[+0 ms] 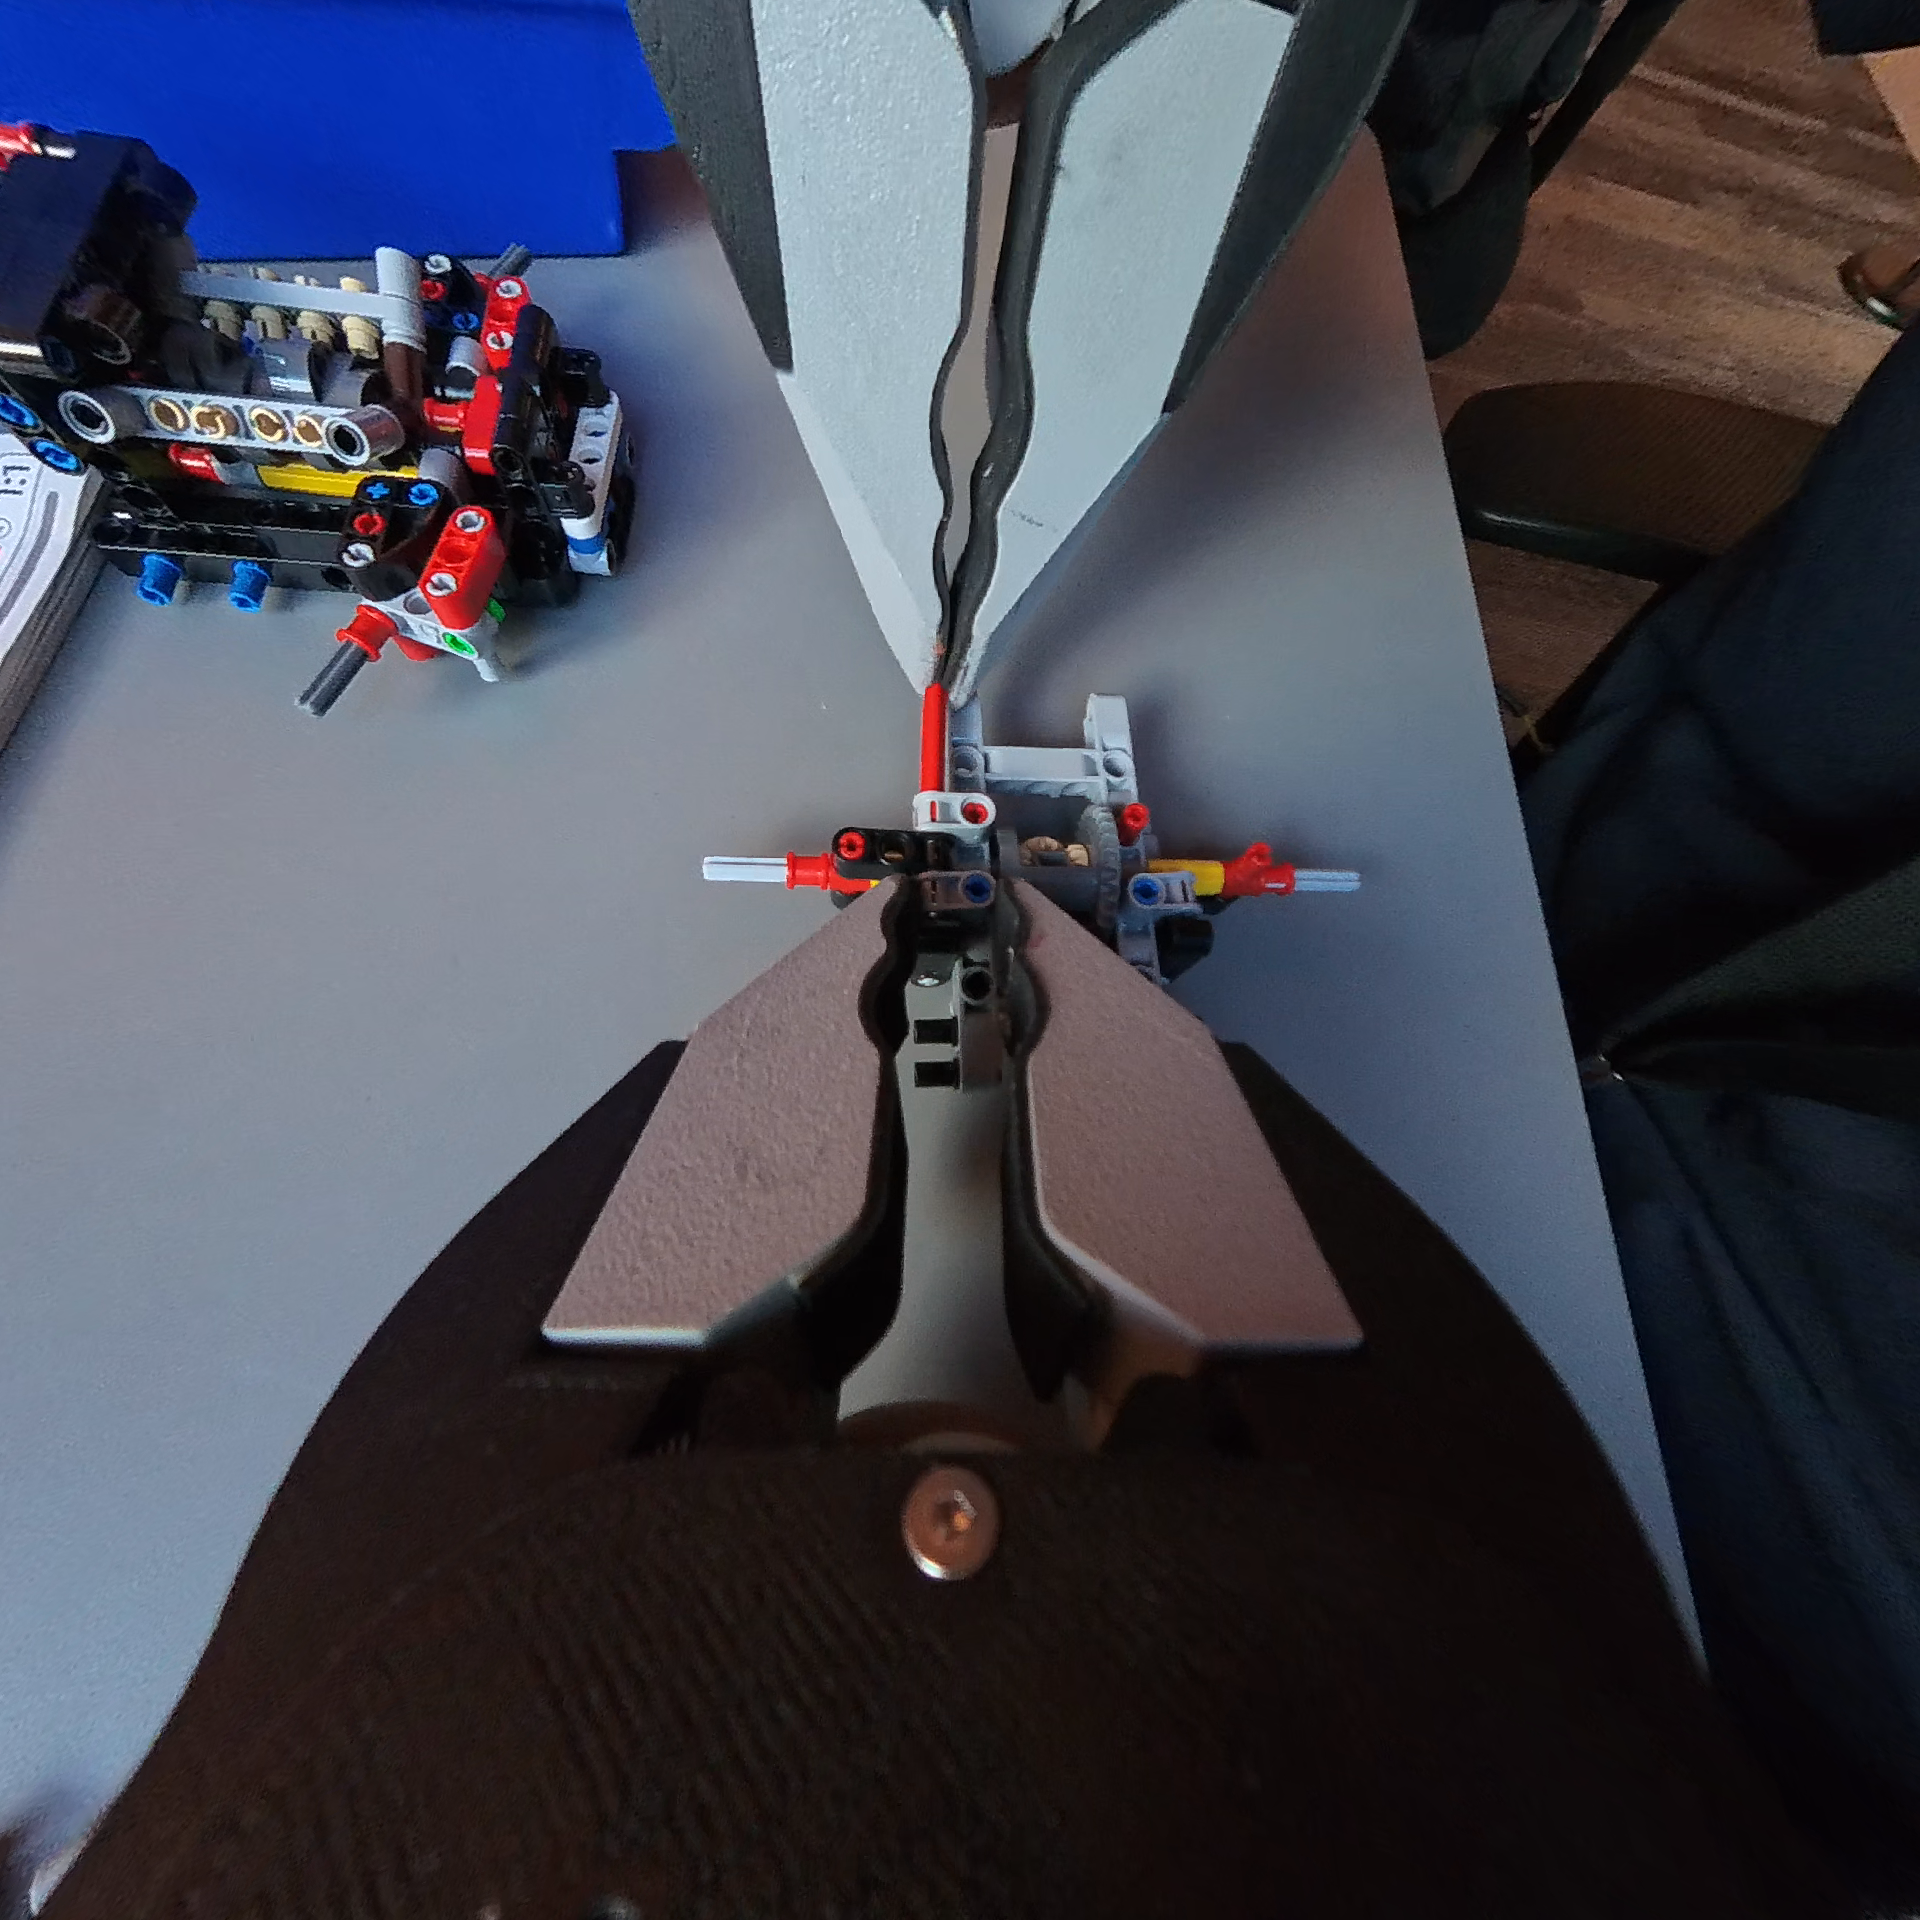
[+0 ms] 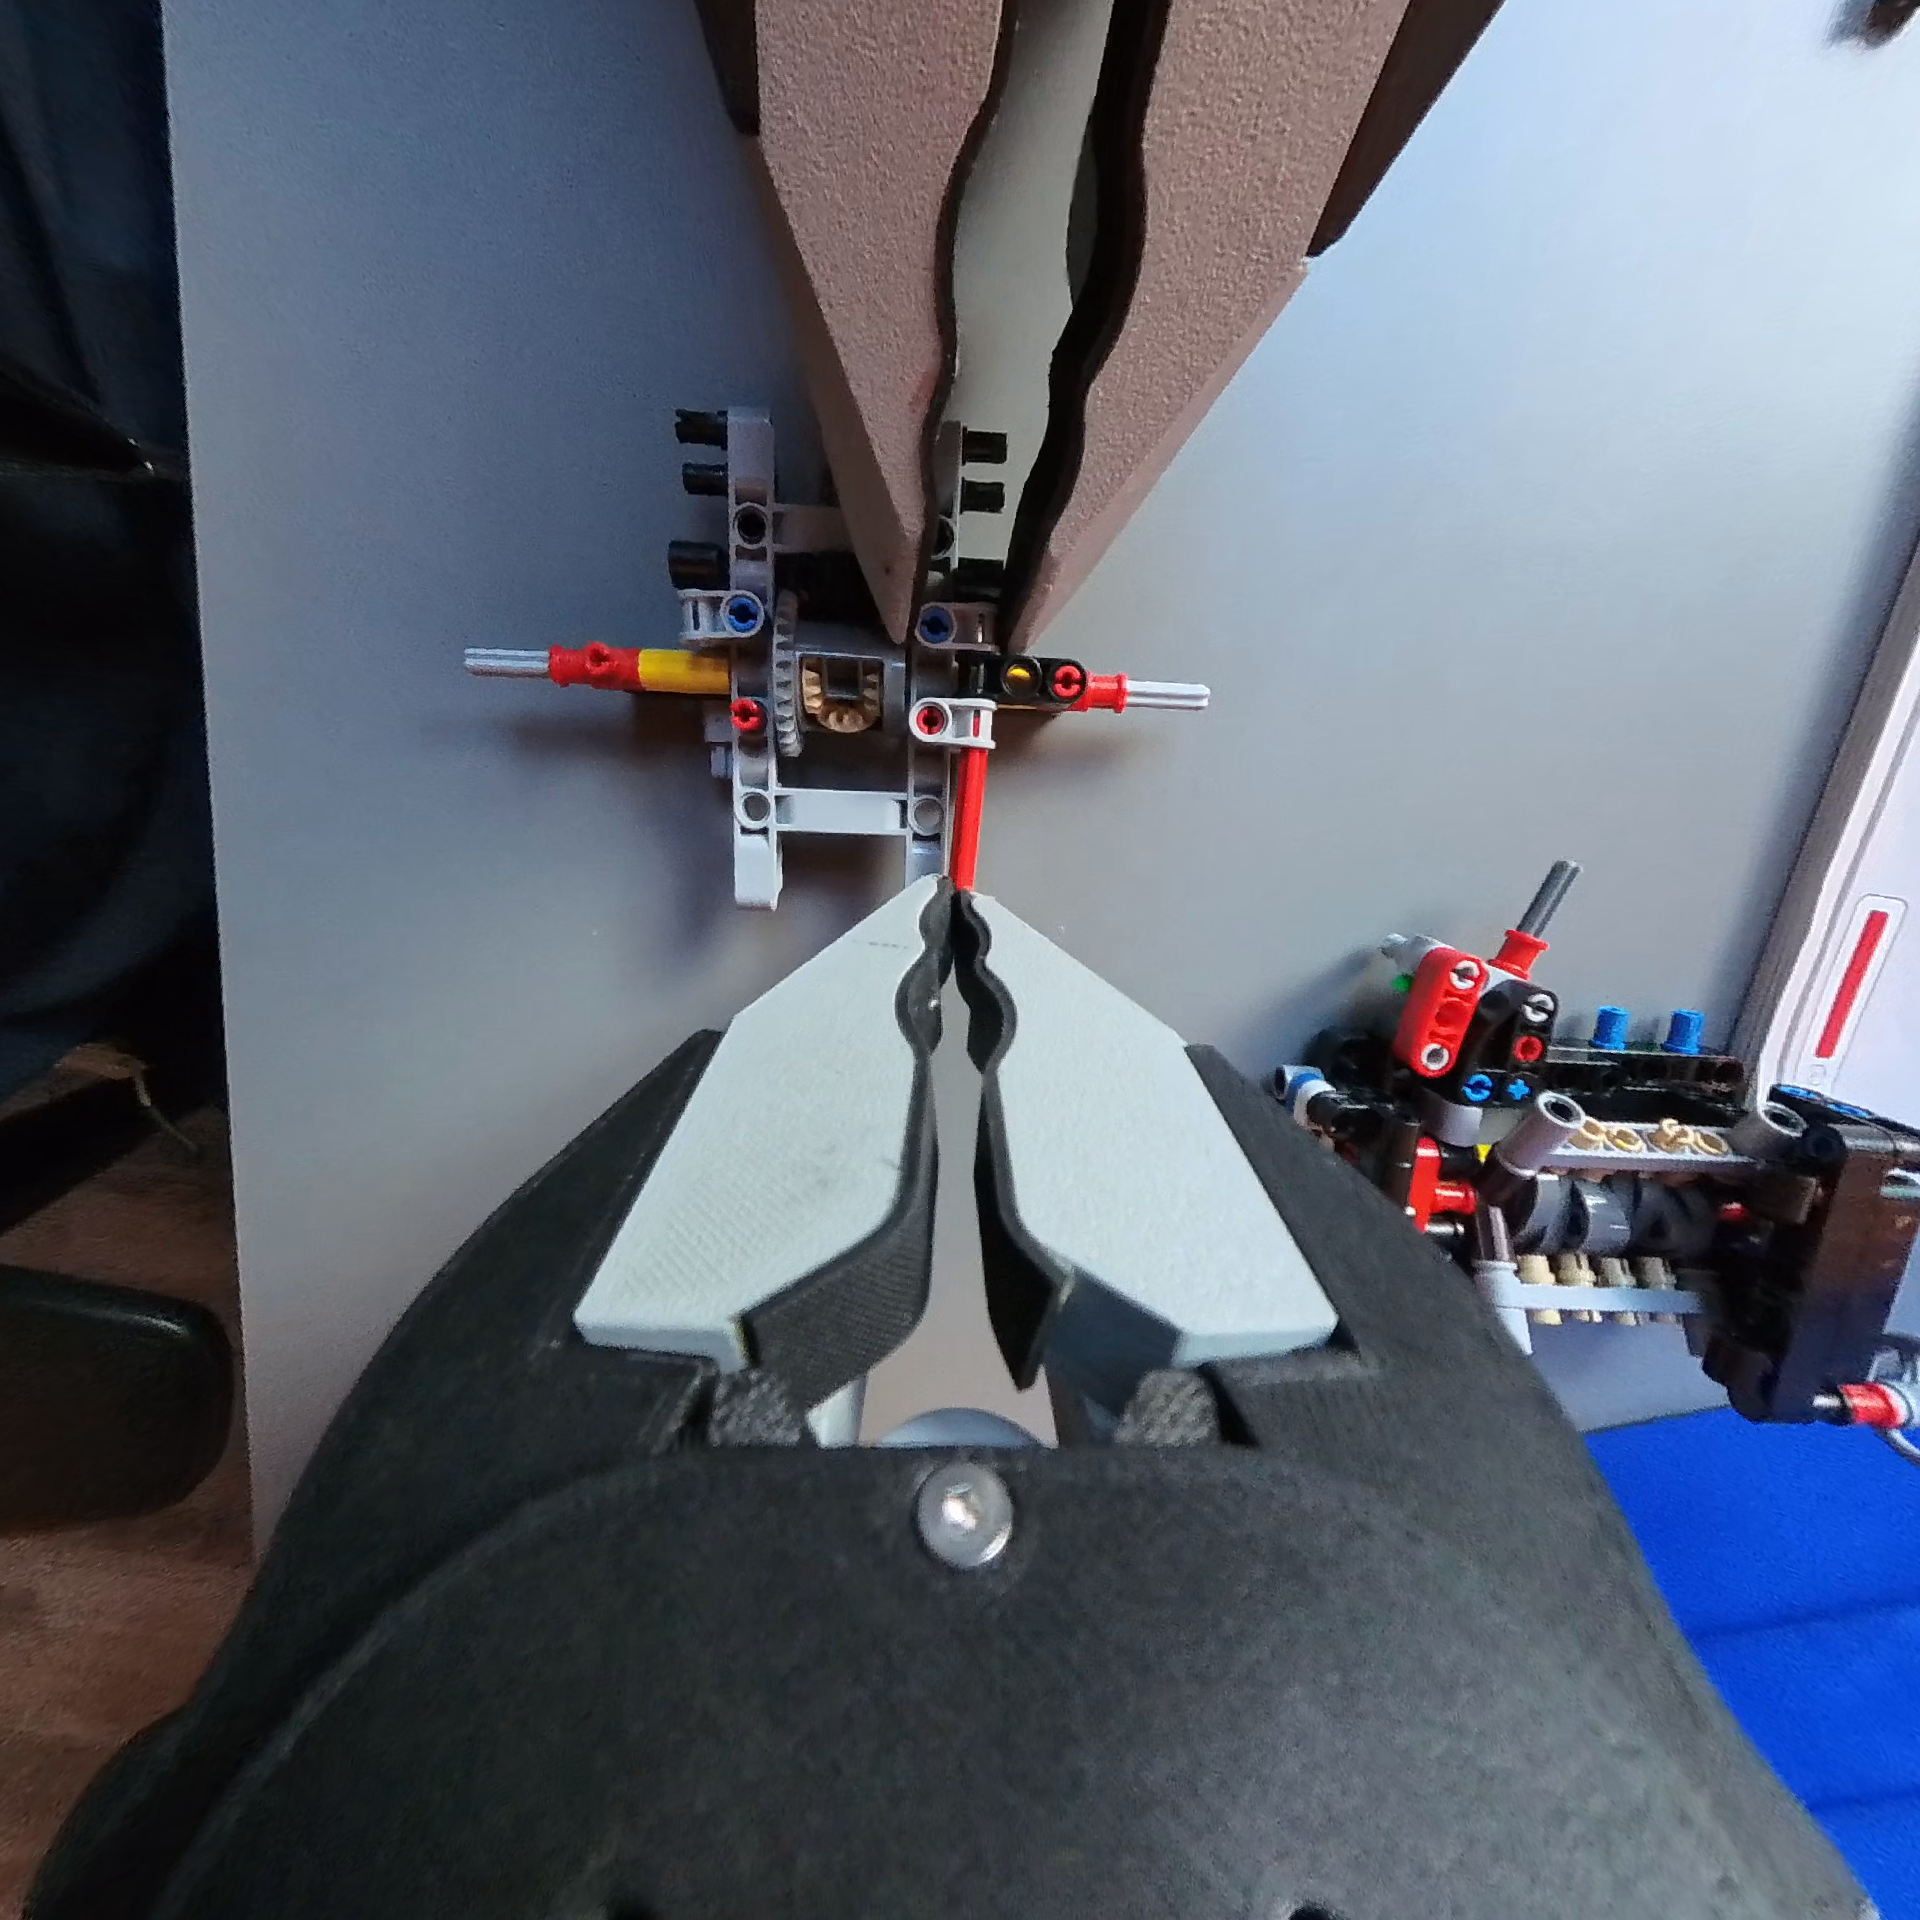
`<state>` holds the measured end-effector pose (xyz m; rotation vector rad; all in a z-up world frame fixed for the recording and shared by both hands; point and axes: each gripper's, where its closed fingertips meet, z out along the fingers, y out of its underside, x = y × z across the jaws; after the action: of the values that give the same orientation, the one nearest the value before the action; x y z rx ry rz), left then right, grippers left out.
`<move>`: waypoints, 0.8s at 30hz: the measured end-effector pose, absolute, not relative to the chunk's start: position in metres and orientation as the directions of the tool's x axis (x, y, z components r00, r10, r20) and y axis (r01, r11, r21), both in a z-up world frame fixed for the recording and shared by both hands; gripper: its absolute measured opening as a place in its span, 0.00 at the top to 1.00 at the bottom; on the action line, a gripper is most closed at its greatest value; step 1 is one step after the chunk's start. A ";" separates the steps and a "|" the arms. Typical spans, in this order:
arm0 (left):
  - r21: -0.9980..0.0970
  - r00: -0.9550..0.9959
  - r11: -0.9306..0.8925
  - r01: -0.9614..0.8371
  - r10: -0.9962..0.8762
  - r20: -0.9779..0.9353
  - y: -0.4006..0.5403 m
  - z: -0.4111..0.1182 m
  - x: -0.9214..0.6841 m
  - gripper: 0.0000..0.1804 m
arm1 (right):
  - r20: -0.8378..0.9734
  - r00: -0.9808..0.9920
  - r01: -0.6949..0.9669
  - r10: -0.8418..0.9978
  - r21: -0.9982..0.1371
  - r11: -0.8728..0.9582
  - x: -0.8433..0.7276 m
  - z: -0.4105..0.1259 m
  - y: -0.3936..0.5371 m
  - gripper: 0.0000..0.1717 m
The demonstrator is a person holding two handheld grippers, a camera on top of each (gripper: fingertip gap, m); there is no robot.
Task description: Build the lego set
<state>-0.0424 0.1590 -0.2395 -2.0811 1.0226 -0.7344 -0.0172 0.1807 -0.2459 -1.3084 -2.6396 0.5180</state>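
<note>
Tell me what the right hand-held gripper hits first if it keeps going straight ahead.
Its tips already sit at the end of the red axle; straight on, it would likely drive that axle into the small grey brick assembly.

Red axle [image 2: 971,831] on grey frame [image 2: 831,810] (yellow, blue accents); grey table [image 2: 416,312].

In the left wrist view the grey counter [image 1: 364,987] lies bare to the left of the small brick assembly [image 1: 1049,831], giving open passage there. The far left is blocked by the large brick model [image 1: 312,416] and a blue bin [image 1: 364,125] behind it. To the right the counter edge runs close, with a dark chair [image 1: 1766,935] just beyond it.
</note>
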 end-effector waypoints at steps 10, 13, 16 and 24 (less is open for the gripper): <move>-0.784 0.517 -0.437 -0.442 -0.838 0.175 0.159 -0.239 -0.041 0.94 | -0.041 -0.623 0.736 0.781 -0.368 0.568 -0.021 -0.252 0.181 1.00; -0.784 0.509 -0.443 -0.435 -0.839 0.191 0.160 -0.238 -0.041 0.94 | -0.028 -0.650 0.711 0.760 -0.374 0.595 -0.021 -0.254 0.180 1.00; -0.790 0.510 -0.440 -0.427 -0.839 0.191 0.160 -0.236 -0.040 0.94 | -0.018 -0.645 0.712 0.764 -0.379 0.591 -0.023 -0.258 0.180 1.00; -0.798 0.524 -0.459 -0.390 -0.824 0.218 0.161 -0.234 -0.046 0.94 | -0.008 -0.623 0.676 0.783 -0.510 0.532 -0.032 -0.215 0.179 1.00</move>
<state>-0.0464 0.1606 -0.2343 -2.0615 0.9833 -0.7902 -0.0315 0.1788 -0.2153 -1.2331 -2.5494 0.7050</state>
